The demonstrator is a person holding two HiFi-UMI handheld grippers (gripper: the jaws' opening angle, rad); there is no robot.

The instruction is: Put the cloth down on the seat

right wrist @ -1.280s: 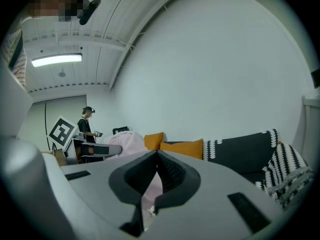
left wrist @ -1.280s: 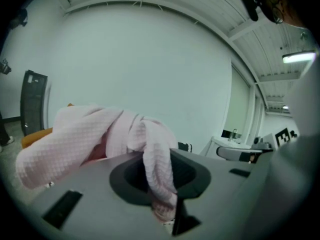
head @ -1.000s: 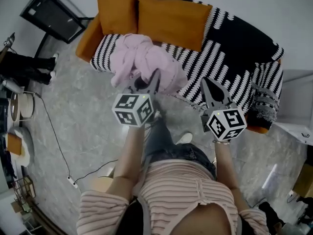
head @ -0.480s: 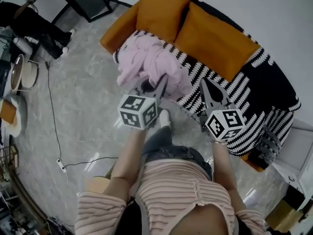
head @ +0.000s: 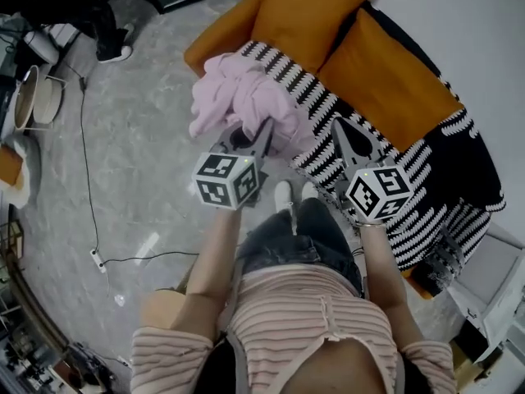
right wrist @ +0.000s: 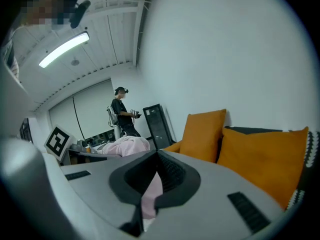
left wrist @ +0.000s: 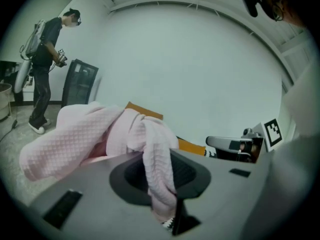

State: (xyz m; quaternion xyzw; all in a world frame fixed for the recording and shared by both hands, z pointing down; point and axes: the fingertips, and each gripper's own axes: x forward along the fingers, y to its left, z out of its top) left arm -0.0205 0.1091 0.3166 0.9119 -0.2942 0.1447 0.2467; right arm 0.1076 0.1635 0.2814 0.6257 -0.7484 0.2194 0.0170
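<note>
Left gripper [head: 256, 138]: still clamped on the pink cloth [head: 238, 97].
Right gripper [head: 351, 138]: jaws together, beside the cloth.
Cloth: bunched, in the air over the striped sofa seat [head: 324, 117] edge, as before.
Change: head view has swung; the seat now lies diagonally.

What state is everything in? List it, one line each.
Cloth: bunched, held up in the air.
Left gripper: shut on cloth.
Right gripper: shut on a strip of cloth.
Cushions: upright against the sofa back.
</note>
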